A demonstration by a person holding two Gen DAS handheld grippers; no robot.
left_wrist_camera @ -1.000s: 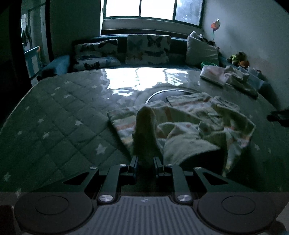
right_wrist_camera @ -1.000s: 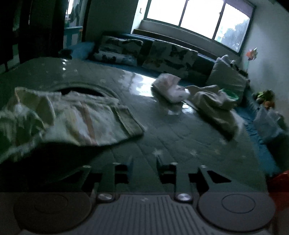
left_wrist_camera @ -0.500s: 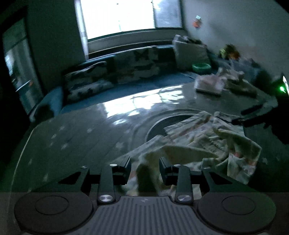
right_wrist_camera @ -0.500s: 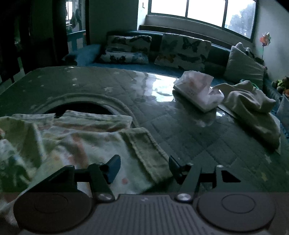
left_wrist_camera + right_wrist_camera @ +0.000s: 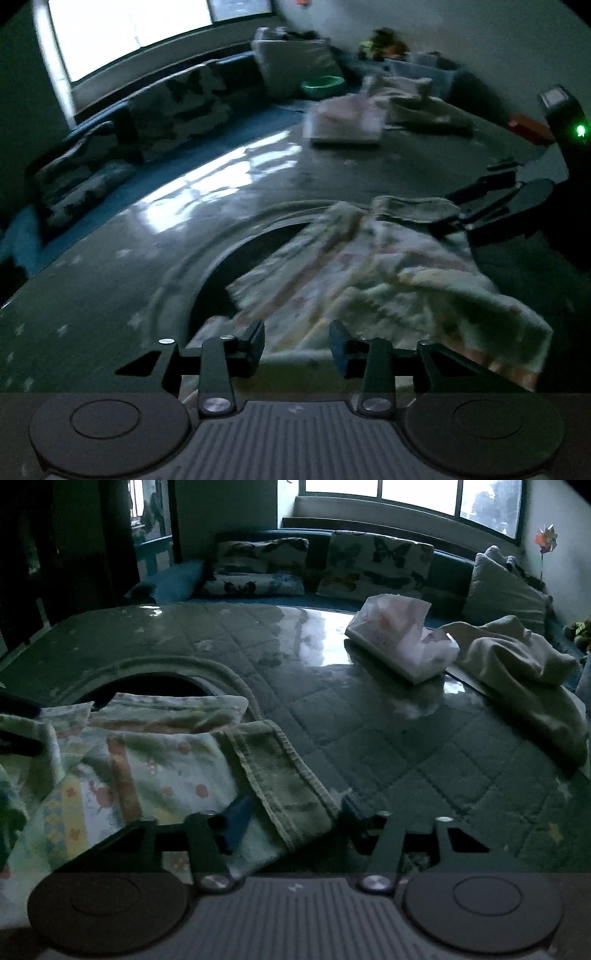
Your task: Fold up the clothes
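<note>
A pale patterned child's garment (image 5: 373, 273) lies crumpled on the quilted green table cover (image 5: 110, 280), partly over a round hole. My left gripper (image 5: 295, 343) is open and empty, its fingers just over the garment's near edge. My right gripper (image 5: 291, 819) is open, its fingers on either side of the garment's ribbed hem (image 5: 280, 775). The garment (image 5: 147, 771) fills the lower left of the right wrist view. The right gripper also shows in the left wrist view (image 5: 491, 206), at the garment's far right end.
A folded pale garment (image 5: 402, 635) and a heap of light cloth (image 5: 524, 672) lie at the table's far right. A round hole (image 5: 147, 686) opens in the cover. A sofa with butterfly cushions (image 5: 373, 565) runs behind the table. A green bowl (image 5: 321, 85) sits beyond.
My left gripper let go of the garment's bunched corner, opened and swung right. My right gripper opened wide and moved in over the garment's ribbed hem.
</note>
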